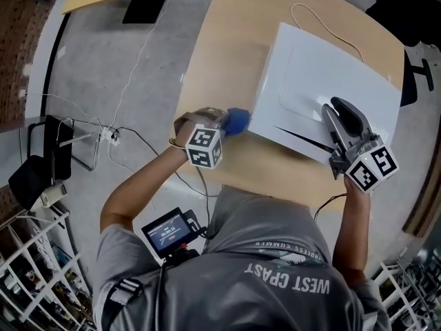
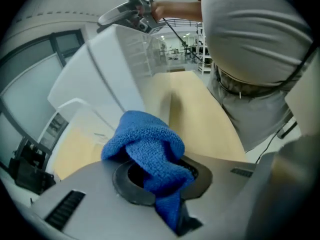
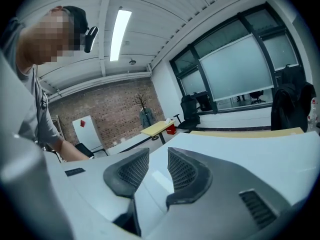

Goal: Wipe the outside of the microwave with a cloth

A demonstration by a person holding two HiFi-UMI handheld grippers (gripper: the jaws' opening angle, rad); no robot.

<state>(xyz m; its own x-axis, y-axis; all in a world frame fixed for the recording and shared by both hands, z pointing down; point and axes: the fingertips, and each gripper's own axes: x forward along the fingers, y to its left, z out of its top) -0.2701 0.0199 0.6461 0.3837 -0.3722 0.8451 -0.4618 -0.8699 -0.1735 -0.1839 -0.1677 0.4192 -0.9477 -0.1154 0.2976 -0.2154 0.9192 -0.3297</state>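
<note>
Head view: we record a white microwave (image 1: 324, 81) standing on a light wooden table (image 1: 220, 47), with a thin cord looped on the tabletop behind it. The left gripper (image 1: 227, 123) is at the microwave's near left corner, with a blue cloth (image 1: 239, 120) bunched at its tip and lying against that side. The right gripper (image 1: 337, 107) lies over the top panel near the right edge. Each gripper carries a cube with black-and-white square markers. The person's grey shirt (image 1: 275, 274) bears the print "WEST COAST"; the smaller line above it is only partly legible. A small screen (image 1: 169, 232) at the chest shows digits too small for us to read.

Left gripper view: we find the jaws of the left gripper (image 2: 160, 179) pressed together on the cloth (image 2: 147, 149), which bulges out above them in a folded wad. Beyond it stands the microwave (image 2: 100, 79), and the cloth is close to its lower side. The right gripper (image 2: 122, 11) shows on top. The table (image 2: 195, 109) runs past on the right.

Right gripper view: we note the right gripper (image 3: 157, 171) with its jaws spread and only the microwave's white top (image 3: 260, 154) showing in the gap. Whether the pads touch that surface we cannot tell.
</note>
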